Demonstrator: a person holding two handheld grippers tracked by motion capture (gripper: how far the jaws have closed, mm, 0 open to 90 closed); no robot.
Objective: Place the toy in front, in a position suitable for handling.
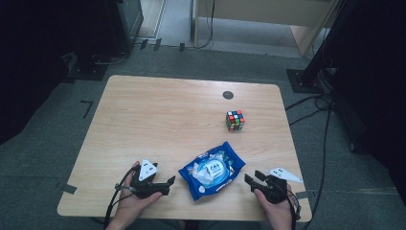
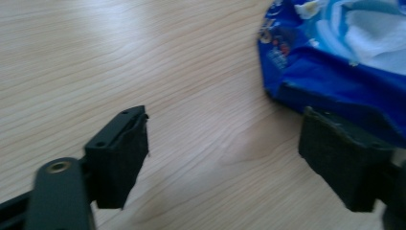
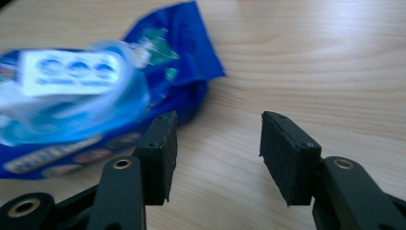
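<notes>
Blue wipes pack (image 1: 211,169) lies flat on the worktop (image 1: 158,115) near the front edge, roughly mid-width, turned at a slant w/ its label flap up. Nothing holds it.

Left gripper (image 1: 165,184) sits just beside the pack's left end, low over the wood near the front-left part of the worktop. Its fingers (image 2: 119,153) stand wide apart, nothing between them but bare wood; in the left gripper view the pack's crimped end (image 2: 335,72) lies just ahead of the far finger, close, can't tell if touching.

Right gripper (image 1: 253,179) sits just off the pack's right end, by the front-right corner. Fingers (image 3: 287,153) are parted about halfway, empty; in the right gripper view the pack (image 3: 95,96) lies ahead and off to one side, not in the gap.

Prob. reason for the layout: both tools flank the pack end to end, so each could take one end and steady or lift it. Pack near the front edge = easy reach for both hands.

Colour cube (image 1: 235,120) stands well apart, toward the right-back area, not involved.
</notes>
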